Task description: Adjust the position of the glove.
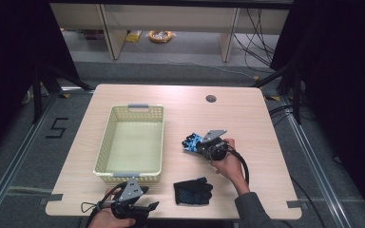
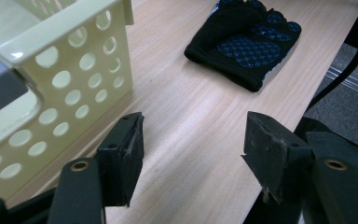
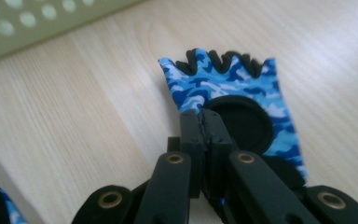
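A blue camouflage fingerless glove point(image 1: 190, 141) point(image 3: 223, 84) sits right of the table's middle, and my right gripper point(image 1: 200, 145) point(image 3: 205, 116) is shut on its near edge, jaws pressed together on the fabric. Its far part stands tilted up over the wood. A second glove, black with a blue-dotted palm point(image 1: 192, 191) point(image 2: 247, 44), lies flat near the front edge. At the front left corner my left gripper point(image 1: 149, 198) point(image 2: 193, 135) is open, with only bare table between its jaws, and it points toward the black glove.
A cream perforated basket point(image 1: 104, 142) point(image 2: 74, 70) point(image 3: 28, 28) stands left of centre with nothing inside, close beside the left gripper. A round cable hole point(image 1: 211, 99) is at the table's back. The table's front edge lies right under the left gripper.
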The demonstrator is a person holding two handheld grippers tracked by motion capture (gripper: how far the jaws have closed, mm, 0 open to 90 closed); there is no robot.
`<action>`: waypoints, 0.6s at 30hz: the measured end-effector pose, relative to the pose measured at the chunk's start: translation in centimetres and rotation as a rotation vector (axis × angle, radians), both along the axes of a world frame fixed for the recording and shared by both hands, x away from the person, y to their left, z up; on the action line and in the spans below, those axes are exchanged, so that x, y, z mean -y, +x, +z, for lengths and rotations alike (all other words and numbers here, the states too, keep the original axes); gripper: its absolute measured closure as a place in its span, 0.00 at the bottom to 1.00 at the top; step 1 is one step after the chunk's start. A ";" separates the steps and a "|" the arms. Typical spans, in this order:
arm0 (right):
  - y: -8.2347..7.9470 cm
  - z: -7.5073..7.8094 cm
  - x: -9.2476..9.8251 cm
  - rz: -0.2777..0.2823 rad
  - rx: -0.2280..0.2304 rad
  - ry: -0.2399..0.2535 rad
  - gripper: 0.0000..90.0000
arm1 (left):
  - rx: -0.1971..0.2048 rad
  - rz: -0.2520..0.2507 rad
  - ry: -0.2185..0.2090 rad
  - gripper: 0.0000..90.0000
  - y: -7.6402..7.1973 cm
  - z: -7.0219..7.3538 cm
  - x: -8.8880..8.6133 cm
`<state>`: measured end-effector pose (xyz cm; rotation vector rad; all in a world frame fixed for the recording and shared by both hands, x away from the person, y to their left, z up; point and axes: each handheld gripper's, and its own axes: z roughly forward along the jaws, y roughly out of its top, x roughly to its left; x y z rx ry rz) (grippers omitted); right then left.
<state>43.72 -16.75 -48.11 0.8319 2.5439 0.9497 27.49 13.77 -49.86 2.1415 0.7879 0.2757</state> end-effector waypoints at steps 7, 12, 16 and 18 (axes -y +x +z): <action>-1.8 3.1 0.3 -0.032 0.036 0.098 0.99 | 0.012 -0.020 -0.004 0.42 -0.1 0.1 0.0; -4.2 5.3 0.9 -0.035 0.056 0.200 0.99 | 0.024 -0.010 0.004 0.42 -0.1 0.2 0.0; -6.7 6.4 1.8 -0.074 0.053 0.263 0.99 | 0.020 -0.005 -0.012 0.43 -0.2 0.3 0.0; -7.9 6.5 2.1 -0.101 0.038 0.283 0.99 | 0.025 -0.007 0.005 0.43 -0.1 0.4 -0.1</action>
